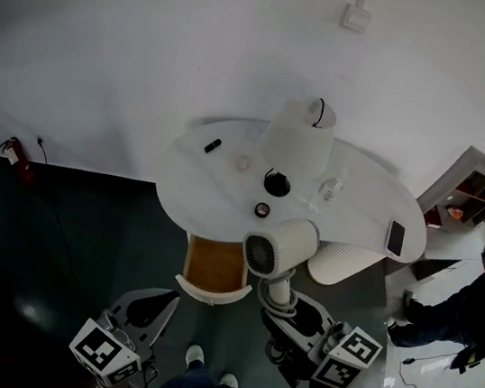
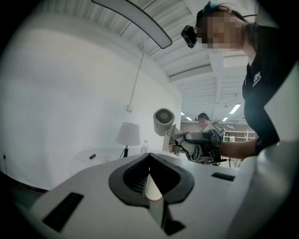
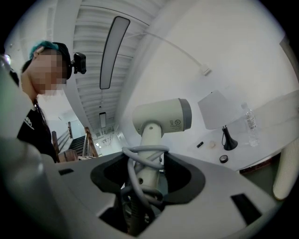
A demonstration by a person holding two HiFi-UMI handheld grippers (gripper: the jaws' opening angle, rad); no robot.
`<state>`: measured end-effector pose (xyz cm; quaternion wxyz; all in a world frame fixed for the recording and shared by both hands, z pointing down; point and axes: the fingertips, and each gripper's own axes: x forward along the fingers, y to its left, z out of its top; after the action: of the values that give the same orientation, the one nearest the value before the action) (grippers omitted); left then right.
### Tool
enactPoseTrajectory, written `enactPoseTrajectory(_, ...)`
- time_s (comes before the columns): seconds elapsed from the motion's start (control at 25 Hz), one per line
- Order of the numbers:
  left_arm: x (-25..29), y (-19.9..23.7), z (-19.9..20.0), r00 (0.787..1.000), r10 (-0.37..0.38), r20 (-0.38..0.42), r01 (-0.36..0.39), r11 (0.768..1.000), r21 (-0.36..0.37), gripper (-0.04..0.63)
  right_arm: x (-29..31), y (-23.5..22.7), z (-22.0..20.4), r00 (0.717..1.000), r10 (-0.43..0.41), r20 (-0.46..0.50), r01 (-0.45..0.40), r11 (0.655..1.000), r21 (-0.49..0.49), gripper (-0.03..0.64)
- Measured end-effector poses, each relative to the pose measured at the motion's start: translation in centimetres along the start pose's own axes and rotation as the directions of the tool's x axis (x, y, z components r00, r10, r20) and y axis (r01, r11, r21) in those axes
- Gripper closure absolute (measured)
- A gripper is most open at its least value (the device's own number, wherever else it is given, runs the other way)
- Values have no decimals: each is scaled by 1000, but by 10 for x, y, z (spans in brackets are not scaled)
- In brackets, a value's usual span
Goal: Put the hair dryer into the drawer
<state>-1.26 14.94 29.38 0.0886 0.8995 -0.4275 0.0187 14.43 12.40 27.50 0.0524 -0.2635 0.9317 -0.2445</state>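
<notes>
**Head view.** Table (image 1: pixel 370 195): round and white, its near edge over the drawer (image 1: pixel 209 291). The drawer was pulled out toward the person, with its wooden bottom showing bare. Floor (image 1: pixel 81 236): dark, with open room left of the drawer. Hair dryer (image 1: pixel 281 248): in the air just right of the drawer, at the table's edge, handle clamped in the right gripper (image 1: pixel 283 309). Left gripper (image 1: pixel 162 299): low, left of the drawer, not touching it.

**Left gripper view.** Jaws together with nothing between them. The hair dryer was held up beyond, to the right.

**Right gripper view.** Jaws closed on the hair dryer's handle, with the grey cord (image 3: pixel 140 151) looped round it. Lamp (image 3: pixel 217 109) and bottle (image 3: pixel 251 122) stood on the table behind.
</notes>
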Motion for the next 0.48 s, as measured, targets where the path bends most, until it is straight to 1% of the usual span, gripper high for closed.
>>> enactPoseTrajectory(0.2, -1, 20, -11, 999, -21, -29, 20, 1000, -20, 583, 19, -2, -11, 999, -28, -21, 28, 999, 16, 385)
enactPoseTrajectory(0.48, -4, 39, -18, 997, -57, -44, 56, 998, -16, 583, 39, 3, -29, 996, -56, -66, 57, 998, 19, 385)
